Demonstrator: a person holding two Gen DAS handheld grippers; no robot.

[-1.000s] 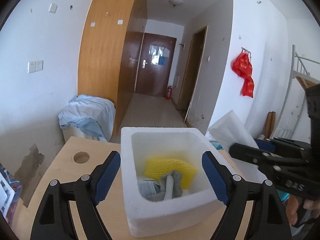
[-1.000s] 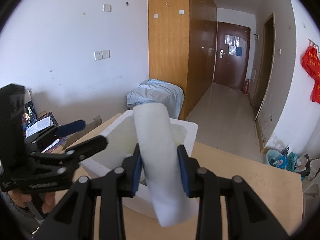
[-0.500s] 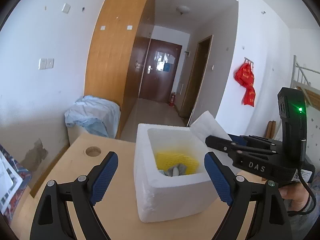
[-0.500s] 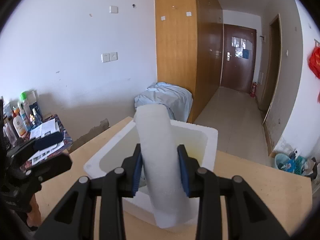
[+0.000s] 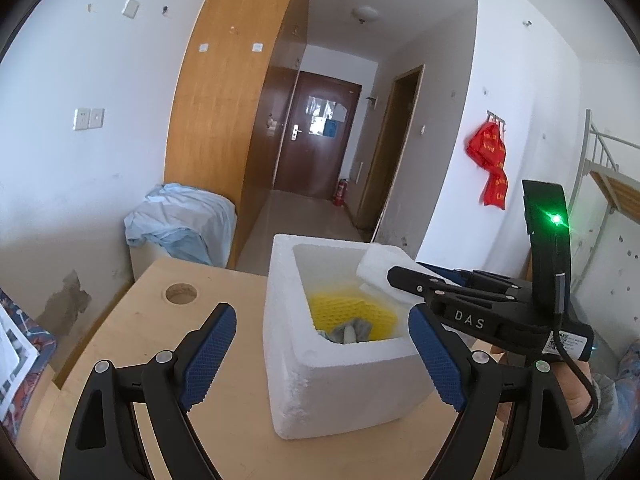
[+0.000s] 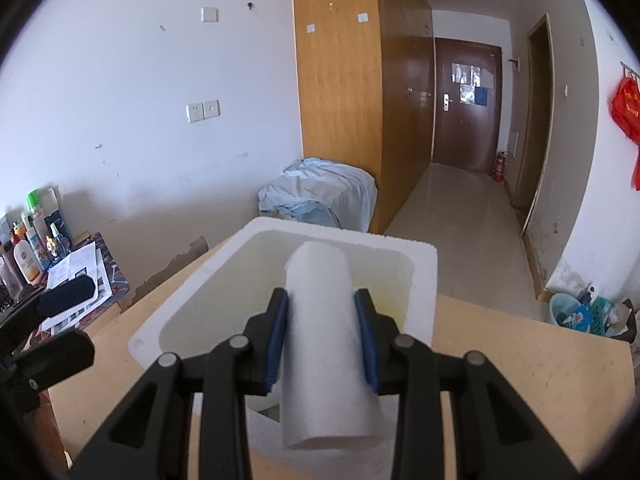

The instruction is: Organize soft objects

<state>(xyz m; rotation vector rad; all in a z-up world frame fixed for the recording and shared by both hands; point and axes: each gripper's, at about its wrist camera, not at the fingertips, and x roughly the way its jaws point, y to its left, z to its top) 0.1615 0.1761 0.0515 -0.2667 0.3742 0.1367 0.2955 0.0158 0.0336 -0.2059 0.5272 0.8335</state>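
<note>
A white foam box [image 5: 340,364] stands on the wooden table [image 5: 140,344]. Inside it lie a yellow foam net [image 5: 340,310] and a grey soft item [image 5: 348,332]. My right gripper [image 6: 322,338] is shut on a rolled white foam sheet [image 6: 320,332] and holds it over the box's opening [image 6: 224,304]; the sheet's far end [image 5: 376,268] shows dipping past the box's right rim in the left wrist view. My left gripper [image 5: 324,360] is open and empty, its fingers either side of the box's near wall.
A round cable hole [image 5: 181,293] is in the table at the left. A cloth-covered bin [image 5: 184,224] stands beyond the table's far edge. Bottles and papers [image 6: 44,256] sit on a low stand at the left. A corridor leads to a brown door [image 5: 316,140].
My left gripper has drawn back from the box. My right gripper has carried the rolled sheet forward and down, so its end now sits over the box's opening.
</note>
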